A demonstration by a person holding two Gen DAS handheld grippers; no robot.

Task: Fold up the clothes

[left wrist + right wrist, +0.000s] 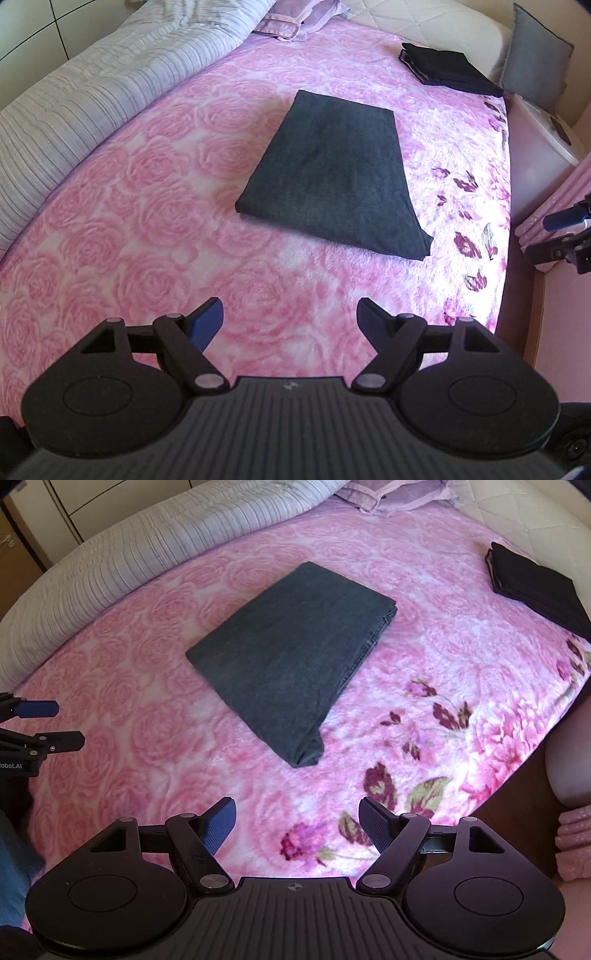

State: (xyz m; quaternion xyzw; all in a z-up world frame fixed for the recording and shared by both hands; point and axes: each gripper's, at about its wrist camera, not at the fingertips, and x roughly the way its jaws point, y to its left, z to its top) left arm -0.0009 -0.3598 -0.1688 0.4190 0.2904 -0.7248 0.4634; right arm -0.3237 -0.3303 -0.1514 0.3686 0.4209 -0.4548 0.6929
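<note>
Folded grey garment point(334, 177) lies flat mid-blanket point(147, 221), long axis running from near-right to far-left. Left gripper point(290, 325) and right gripper point(297, 821) both spread wide, empty, above the blanket. Only the right wrist view shows its stitched layered edge point(365, 650).

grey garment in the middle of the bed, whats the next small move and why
Probably slide an open hand-held gripper under the folded grey garment to carry it toward the black stack: it already lies folded flat, and both grippers are empty.
</note>
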